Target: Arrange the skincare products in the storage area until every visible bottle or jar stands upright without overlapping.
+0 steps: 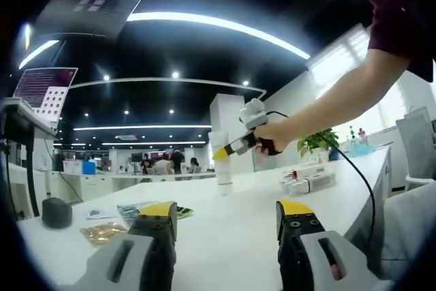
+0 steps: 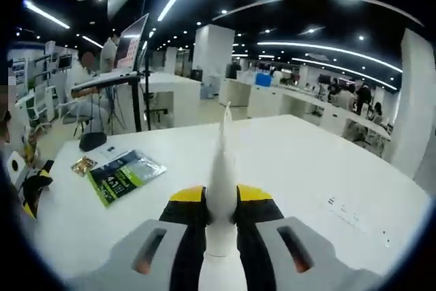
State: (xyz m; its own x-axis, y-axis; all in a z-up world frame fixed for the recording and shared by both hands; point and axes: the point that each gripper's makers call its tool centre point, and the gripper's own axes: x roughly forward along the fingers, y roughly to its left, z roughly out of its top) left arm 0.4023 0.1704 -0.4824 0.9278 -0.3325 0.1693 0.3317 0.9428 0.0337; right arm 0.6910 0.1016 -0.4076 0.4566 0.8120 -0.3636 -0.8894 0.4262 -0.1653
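Your right gripper (image 2: pixel 221 202) has its yellow-tipped jaws pinched tight on a white tube (image 2: pixel 222 168), which stands up between them toward 12 o'clock. In the left gripper view that same gripper (image 1: pixel 225 152) holds the tube (image 1: pixel 221 161) upright over the white table (image 1: pixel 238 230). Your left gripper (image 1: pixel 227 210) is wide open, gripping nothing. Small skincare items (image 1: pixel 308 182) lie at 2 o'clock.

White bottle (image 2: pixel 222 168) between yellow-tipped black fingers (image 2: pixel 187 212); white table (image 2: pixel 327 161); green packet (image 2: pixel 125 174).
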